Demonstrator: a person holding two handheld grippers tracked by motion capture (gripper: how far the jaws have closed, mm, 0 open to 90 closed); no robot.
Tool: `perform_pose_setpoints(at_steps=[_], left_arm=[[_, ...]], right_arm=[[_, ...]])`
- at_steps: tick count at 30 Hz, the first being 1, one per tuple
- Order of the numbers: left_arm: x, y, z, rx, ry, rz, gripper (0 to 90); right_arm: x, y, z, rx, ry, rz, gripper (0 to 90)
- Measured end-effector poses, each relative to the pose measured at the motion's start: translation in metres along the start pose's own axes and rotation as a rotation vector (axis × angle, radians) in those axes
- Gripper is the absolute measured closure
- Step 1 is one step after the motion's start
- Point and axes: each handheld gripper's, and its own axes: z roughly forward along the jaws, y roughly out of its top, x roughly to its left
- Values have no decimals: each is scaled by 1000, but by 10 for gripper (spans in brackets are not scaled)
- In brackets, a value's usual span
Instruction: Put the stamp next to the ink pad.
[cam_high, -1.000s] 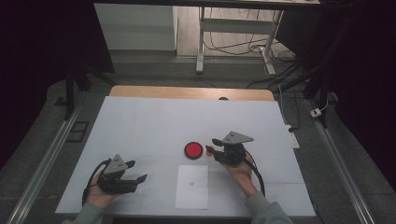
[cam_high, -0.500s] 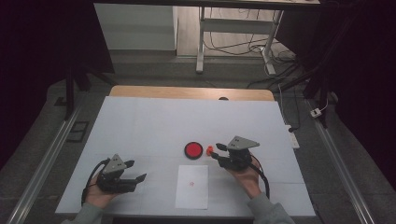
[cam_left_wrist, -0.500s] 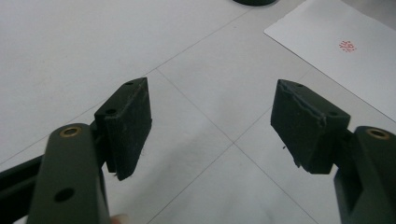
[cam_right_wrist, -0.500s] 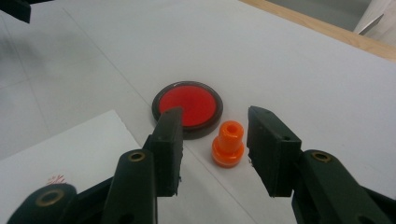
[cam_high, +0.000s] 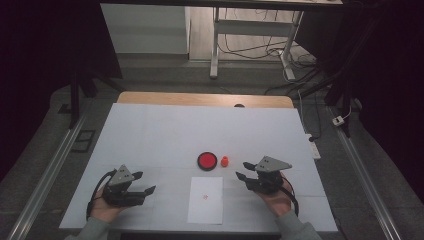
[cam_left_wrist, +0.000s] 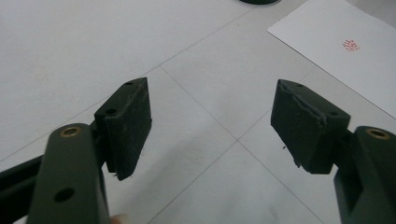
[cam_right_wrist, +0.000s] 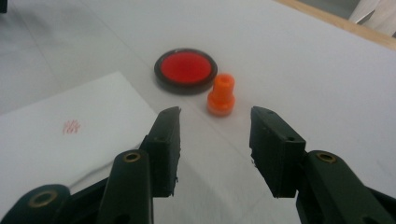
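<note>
On the white counter (cam_high: 165, 130), a small orange stamp (cam_right_wrist: 220, 94) stands upright just beside a round red ink pad (cam_right_wrist: 186, 69), with a sheet of white paper (cam_high: 205, 199) bearing a small red mark lying nearer the person. The right hand-held gripper (cam_right_wrist: 214, 140) hovers near the stamp with its jaws parted and nothing between them, the stamp standing free just beyond their tips. The left hand-held gripper (cam_left_wrist: 212, 123) sits well apart at the counter's left, its jaws spread wide and empty over bare surface beside the paper's corner.
</note>
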Motion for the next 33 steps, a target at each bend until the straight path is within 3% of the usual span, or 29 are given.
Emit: perform_pose_setpoints(at_steps=[11,19,33], left_arm=[[-1,0,1,2,-10,-2,290],[-2,0,2,4,-14,-2,290],[-2,0,2,7,-16,1,290]], right_arm=[[-2,-28,-29,-4,-27,25,485],[-12,-43,-50,-8,-85,34,470],[-14,-45,-51,0,-86,22,464]])
